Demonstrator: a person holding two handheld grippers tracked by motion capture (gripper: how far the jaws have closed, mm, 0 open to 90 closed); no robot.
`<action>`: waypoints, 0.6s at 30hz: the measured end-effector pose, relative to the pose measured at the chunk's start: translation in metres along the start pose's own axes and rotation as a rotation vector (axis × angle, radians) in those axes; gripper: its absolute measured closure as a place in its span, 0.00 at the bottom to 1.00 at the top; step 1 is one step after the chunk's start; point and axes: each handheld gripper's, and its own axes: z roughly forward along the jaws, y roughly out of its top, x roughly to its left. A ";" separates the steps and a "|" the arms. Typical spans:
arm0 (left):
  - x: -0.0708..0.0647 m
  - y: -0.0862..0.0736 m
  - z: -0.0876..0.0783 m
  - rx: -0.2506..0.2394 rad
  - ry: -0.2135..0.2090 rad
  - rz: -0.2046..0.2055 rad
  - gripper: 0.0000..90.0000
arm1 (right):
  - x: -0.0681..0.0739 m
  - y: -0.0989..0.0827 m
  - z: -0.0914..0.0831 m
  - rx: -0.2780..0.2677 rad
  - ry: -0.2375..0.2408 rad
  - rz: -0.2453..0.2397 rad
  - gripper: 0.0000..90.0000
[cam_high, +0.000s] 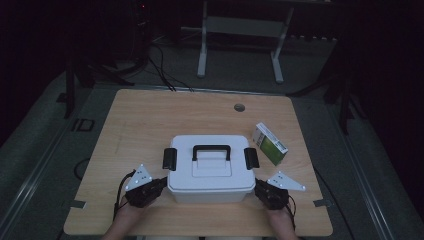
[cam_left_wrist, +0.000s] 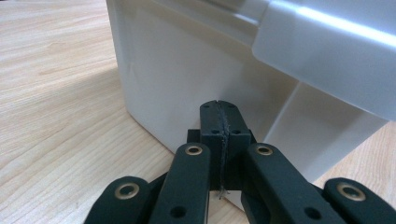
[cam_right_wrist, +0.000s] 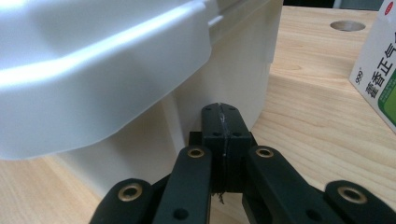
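A smooth white plastic box (cam_high: 210, 172) with black handle (cam_high: 212, 149) and latches sits mid-table (cam_high: 150, 115) on pale woodgrain. Left gripper (cam_high: 159, 186) and right gripper (cam_high: 258, 189), jaws clenched empty, press its lower side walls. A green-white carton (cam_high: 270, 144) lies right.

One wooden table (cam_high: 150, 120); one white lidded storage box (cam_high: 210, 175) (one black handle, two black side latches); one green-and-white carton (cam_high: 270, 144); two grippers: left gripper (cam_high: 159, 184), right gripper (cam_high: 259, 188).
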 end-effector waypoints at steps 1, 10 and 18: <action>-0.001 0.000 0.000 0.000 0.000 0.001 1.00 | 0.000 0.000 -0.001 0.000 0.000 0.001 1.00; -0.007 -0.003 -0.005 0.009 -0.019 0.020 1.00 | 0.003 -0.005 -0.010 0.001 0.006 -0.002 1.00; -0.008 -0.003 -0.008 0.016 -0.027 0.022 1.00 | 0.006 -0.006 -0.012 0.003 0.017 0.002 1.00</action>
